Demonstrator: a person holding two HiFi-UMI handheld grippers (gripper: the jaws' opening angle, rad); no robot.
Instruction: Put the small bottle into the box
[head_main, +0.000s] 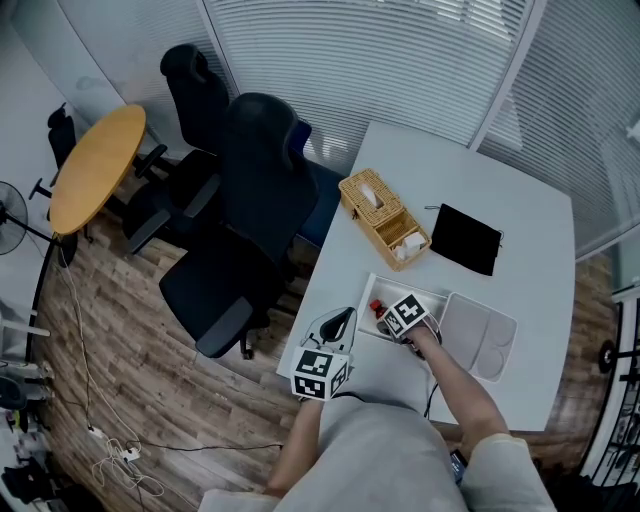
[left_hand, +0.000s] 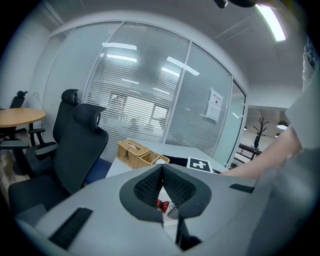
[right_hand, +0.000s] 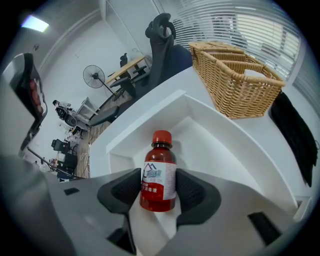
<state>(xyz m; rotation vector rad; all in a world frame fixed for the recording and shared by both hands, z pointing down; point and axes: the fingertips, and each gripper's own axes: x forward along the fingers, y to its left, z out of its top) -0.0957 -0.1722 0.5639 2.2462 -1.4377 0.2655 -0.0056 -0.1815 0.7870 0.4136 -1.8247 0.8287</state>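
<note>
Presently the right gripper (right_hand: 159, 189) has its jaws closed on the small bottle (right_hand: 159, 167), one dark ribbed pad pressing each side of the paper label. The hold sits at mid-body, which in my judgement keeps the round bottle from rolling in the grip and leaves the red screw cap clear. The bottle is dark brown and glossy, probably plastic or glass, and cylindrical with a short neck. It is inside the outline of the box (right_hand: 225, 150), cap pointing toward the far end. Whether its base touches the floor of the box cannot be told.

The box is white, smooth and shallow, with sloped inner walls. It lies on the white surface (head_main: 500, 200), near the edge closest to the person. A woven wicker basket (head_main: 383, 218) and a flat black item (head_main: 466, 238) stand well apart from it, further back.

The left gripper (left_hand: 162, 172) has its jaws together with nothing between them. It is held off to the side, presumably to stay clear. Placement appears close to done, with only release outstanding.
</note>
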